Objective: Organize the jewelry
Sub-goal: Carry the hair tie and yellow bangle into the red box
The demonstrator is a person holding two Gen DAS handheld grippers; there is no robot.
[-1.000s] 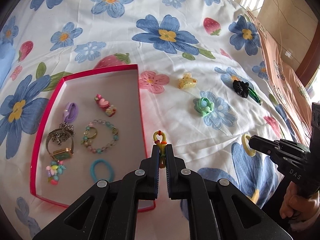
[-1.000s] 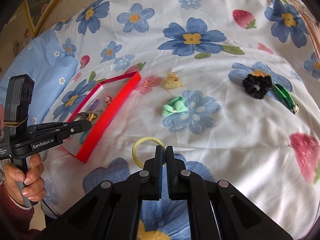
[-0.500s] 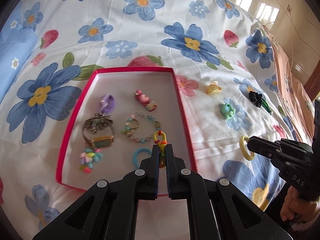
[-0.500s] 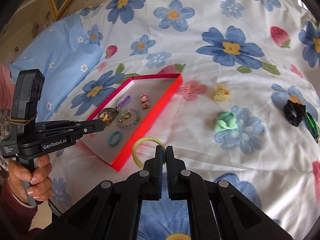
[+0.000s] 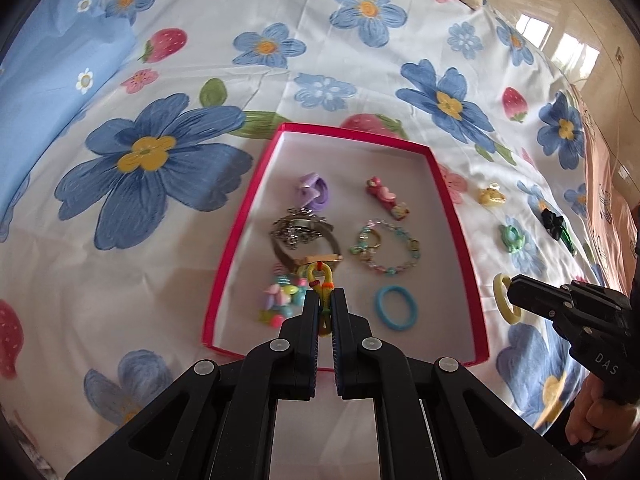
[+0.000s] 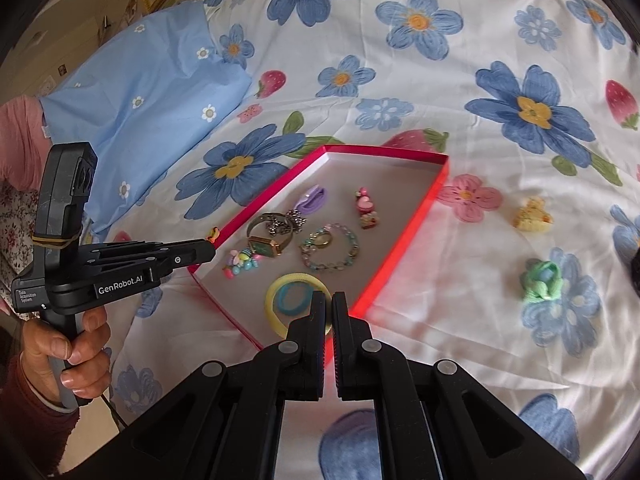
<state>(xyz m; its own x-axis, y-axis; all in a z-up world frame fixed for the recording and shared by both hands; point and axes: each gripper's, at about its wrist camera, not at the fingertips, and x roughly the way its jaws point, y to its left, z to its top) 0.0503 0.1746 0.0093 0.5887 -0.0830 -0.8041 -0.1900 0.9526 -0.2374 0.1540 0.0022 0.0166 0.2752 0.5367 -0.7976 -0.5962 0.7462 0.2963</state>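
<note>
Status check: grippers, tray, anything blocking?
Left gripper shut on yellow-orange clip; right gripper shut on pale yellow hair ring. Both over red-rimmed tray. Nothing blocking.

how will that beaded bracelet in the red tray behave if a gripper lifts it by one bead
The beaded bracelet lies in a loose, uneven loop, so it will probably hang limp. Its small beads look light but smooth, so they may slip from the pads. Its ring charm would likely dangle.
</note>
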